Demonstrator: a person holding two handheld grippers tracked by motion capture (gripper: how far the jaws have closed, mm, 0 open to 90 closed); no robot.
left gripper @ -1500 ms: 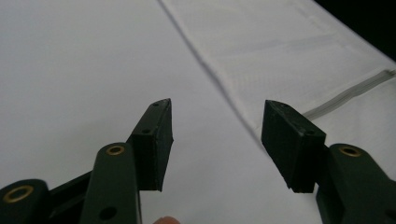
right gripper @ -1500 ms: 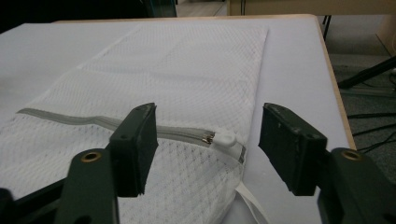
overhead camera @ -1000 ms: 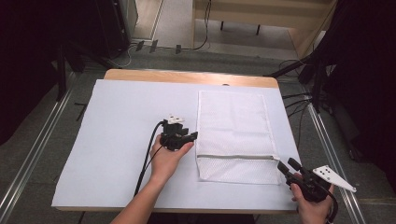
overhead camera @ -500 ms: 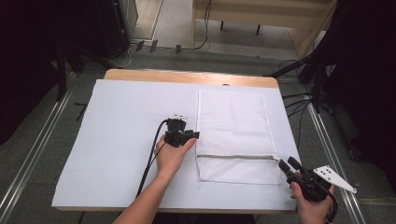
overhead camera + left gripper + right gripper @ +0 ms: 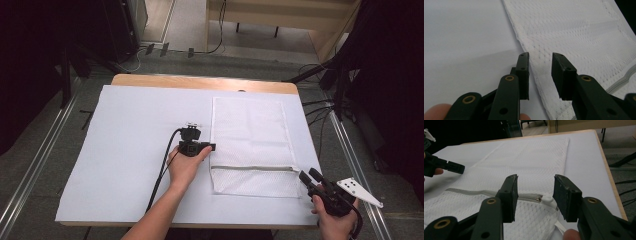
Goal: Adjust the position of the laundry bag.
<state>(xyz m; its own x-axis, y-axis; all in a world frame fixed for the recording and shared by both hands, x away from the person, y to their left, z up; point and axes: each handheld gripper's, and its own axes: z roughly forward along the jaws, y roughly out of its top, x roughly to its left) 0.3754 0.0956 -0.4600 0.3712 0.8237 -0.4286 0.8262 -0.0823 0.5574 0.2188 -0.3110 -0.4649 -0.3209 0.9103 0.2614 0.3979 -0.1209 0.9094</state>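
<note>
L hand-held gripper (image 5: 539, 72) at mesh bag (image 5: 579, 42) edge, jaws apart.

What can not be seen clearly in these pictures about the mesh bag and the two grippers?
- Mesh bag: whether anything is inside; the weave is opaque in all three views.
- Zipper: its left end, hidden behind the right gripper in the right gripper view; too small in the high view.
- Left gripper: whether its pads touch the bag's edge; the jaws cover that spot.
</note>
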